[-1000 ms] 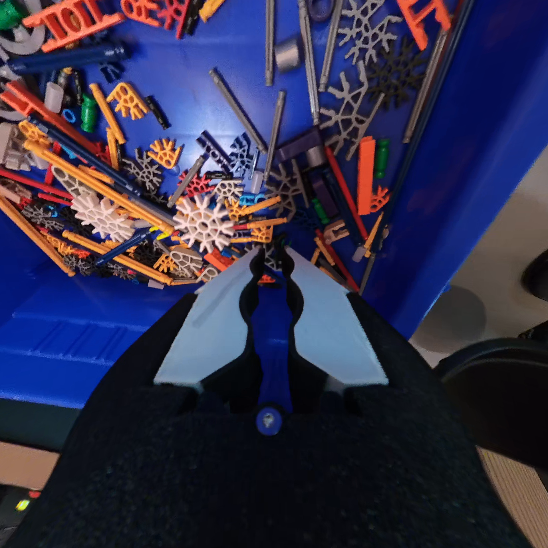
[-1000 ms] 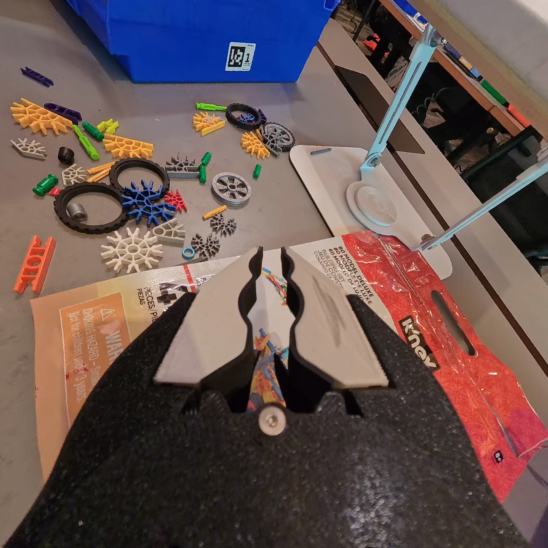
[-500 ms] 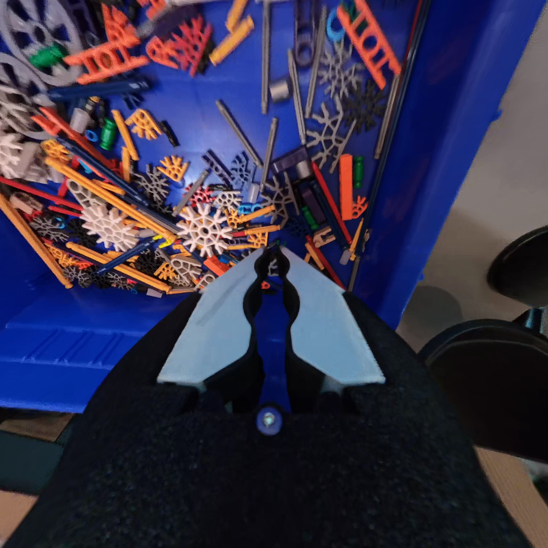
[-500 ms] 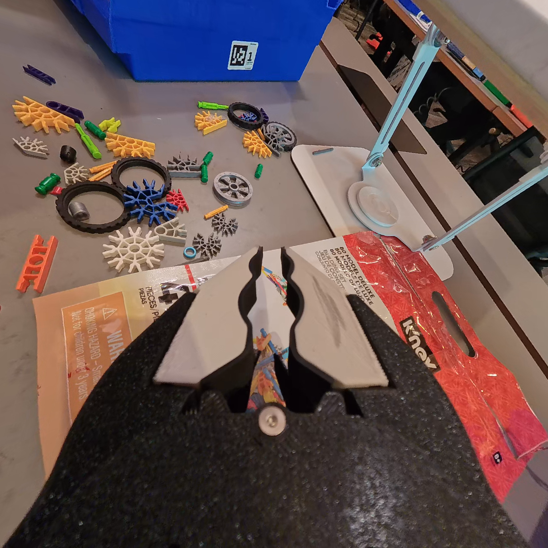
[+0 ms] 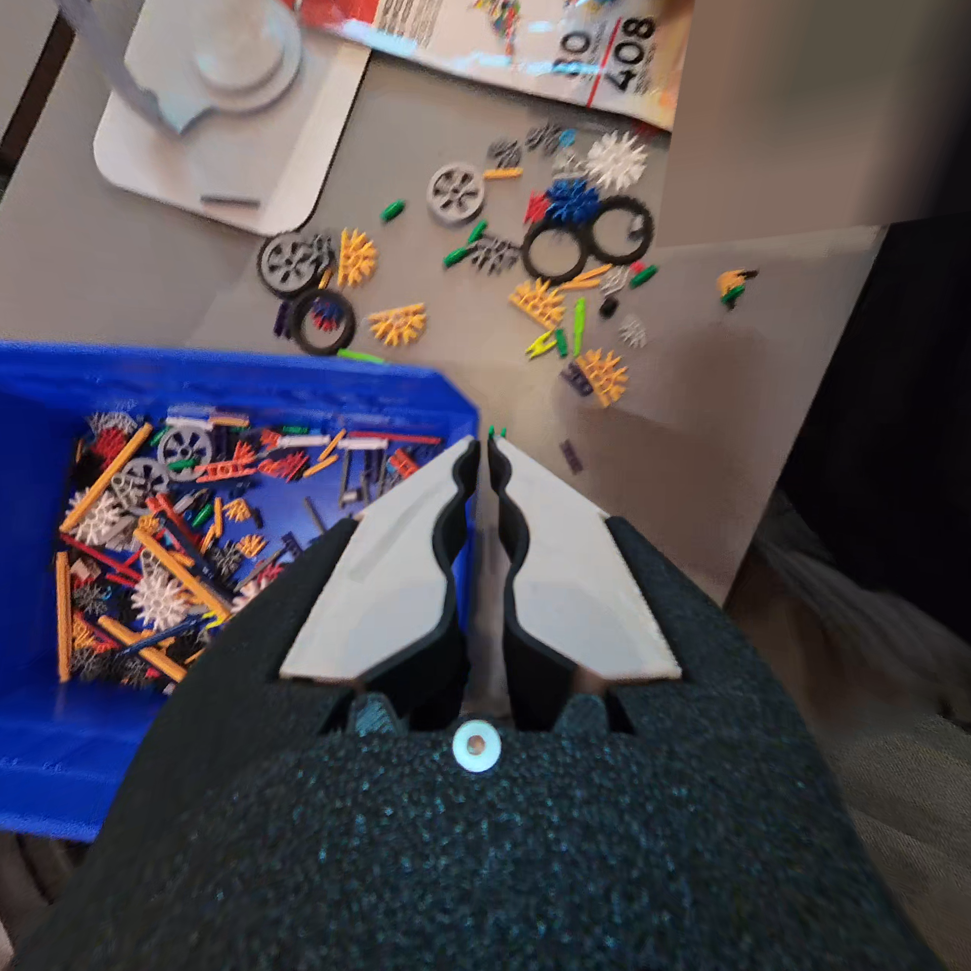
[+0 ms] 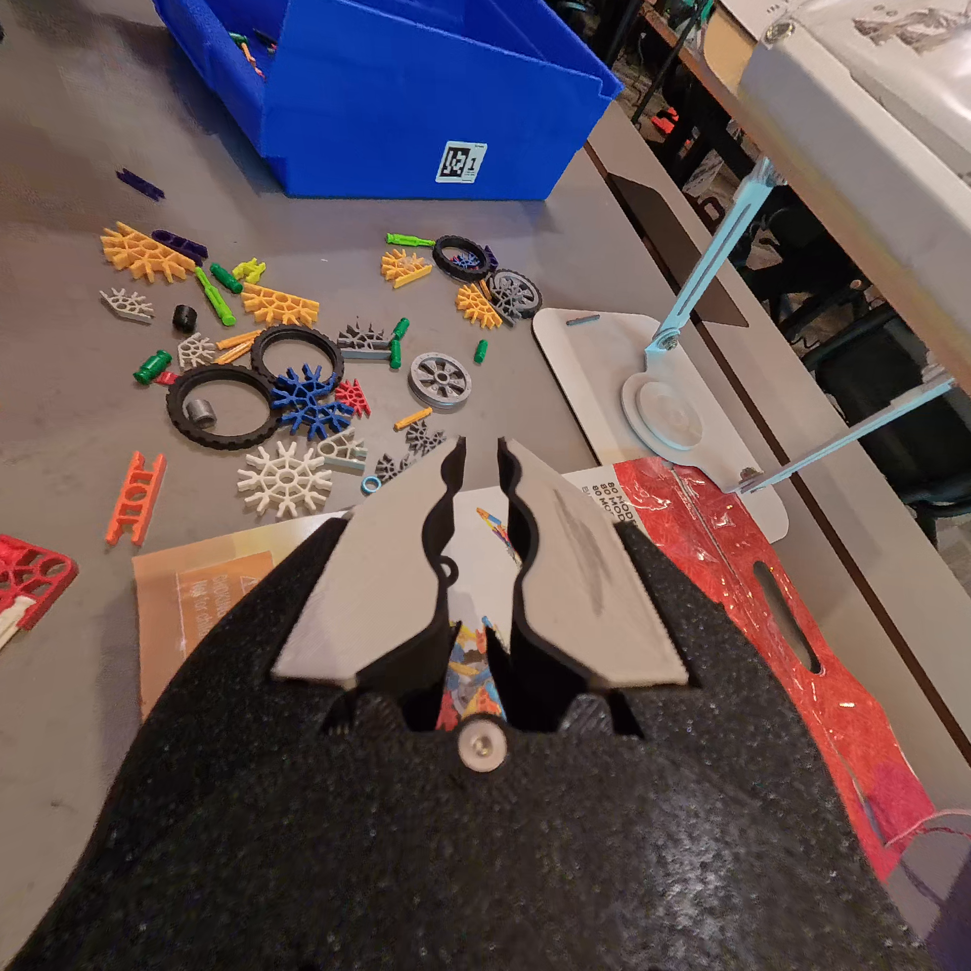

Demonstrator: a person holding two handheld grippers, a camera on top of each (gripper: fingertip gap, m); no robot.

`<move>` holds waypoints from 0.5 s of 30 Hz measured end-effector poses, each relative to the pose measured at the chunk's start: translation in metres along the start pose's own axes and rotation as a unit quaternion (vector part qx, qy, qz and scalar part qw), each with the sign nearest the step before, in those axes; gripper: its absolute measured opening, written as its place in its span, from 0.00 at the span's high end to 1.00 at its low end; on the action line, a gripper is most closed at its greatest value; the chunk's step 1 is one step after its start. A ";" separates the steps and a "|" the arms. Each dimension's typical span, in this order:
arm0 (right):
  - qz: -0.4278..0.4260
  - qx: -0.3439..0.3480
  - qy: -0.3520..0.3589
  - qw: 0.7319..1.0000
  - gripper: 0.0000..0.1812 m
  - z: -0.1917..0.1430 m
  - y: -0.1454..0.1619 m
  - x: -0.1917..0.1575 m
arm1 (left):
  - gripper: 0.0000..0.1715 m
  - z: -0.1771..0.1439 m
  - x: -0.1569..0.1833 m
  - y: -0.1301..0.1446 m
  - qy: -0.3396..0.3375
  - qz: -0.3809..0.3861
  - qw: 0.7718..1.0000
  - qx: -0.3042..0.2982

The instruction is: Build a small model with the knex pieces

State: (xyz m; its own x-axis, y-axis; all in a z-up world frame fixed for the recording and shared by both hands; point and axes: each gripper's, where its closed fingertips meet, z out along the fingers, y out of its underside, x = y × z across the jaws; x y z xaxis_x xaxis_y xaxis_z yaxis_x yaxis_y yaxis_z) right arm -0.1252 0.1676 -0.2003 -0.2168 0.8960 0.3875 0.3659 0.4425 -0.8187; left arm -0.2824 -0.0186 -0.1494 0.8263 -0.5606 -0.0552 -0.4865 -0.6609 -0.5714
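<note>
Left claw (image 5: 483, 446), nearly closed and empty, hovers at the blue bin's (image 5: 262, 378) corner. Right claw (image 6: 481, 446), slightly open and empty, hovers above a printed red bag (image 6: 735, 567) on the grey surface (image 6: 63, 262); the bin bears a white coded sticker (image 6: 461, 162).

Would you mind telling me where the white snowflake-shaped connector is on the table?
In the right wrist view, the white snowflake connector lies on the grey table left of the right gripper, just below the blue snowflake connector.

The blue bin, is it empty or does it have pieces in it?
Not empty. The blue bin holds a loose heap of construction-toy pieces across its floor: rods, wheels, snowflake connectors.
</note>
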 end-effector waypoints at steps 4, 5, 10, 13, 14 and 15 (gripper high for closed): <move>-0.010 0.010 -0.023 1.000 0.94 -0.001 -0.011 -0.014 | 0.99 0.026 0.053 -0.033 0.014 -0.001 0.999 0.037; -0.014 0.011 -0.032 0.999 0.94 -0.001 -0.013 -0.019 | 0.99 0.036 0.065 -0.038 0.023 -0.007 0.999 0.044; -0.039 0.010 -0.053 0.998 0.94 0.000 -0.019 -0.036 | 0.99 0.090 0.106 -0.043 0.050 -0.018 0.998 0.042; -0.039 0.017 -0.097 0.994 0.94 0.000 -0.025 -0.056 | 0.99 0.111 0.117 -0.042 0.055 -0.026 0.997 0.038; -0.040 0.018 -0.122 0.992 0.94 0.000 -0.027 -0.067 | 0.99 0.114 0.117 -0.046 0.052 -0.030 0.997 0.051; -0.042 0.019 -0.151 0.988 0.94 0.000 -0.029 -0.081 | 0.99 0.116 0.119 -0.052 0.056 -0.040 0.995 0.069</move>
State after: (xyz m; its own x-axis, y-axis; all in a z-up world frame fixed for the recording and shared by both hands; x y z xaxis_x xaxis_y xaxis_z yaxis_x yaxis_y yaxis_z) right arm -0.1186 0.0821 -0.2078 -0.5063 0.8028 0.3148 0.3025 0.5072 -0.8070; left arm -0.1264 0.0068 -0.2214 0.8198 -0.5666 0.0829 -0.3701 -0.6347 -0.6784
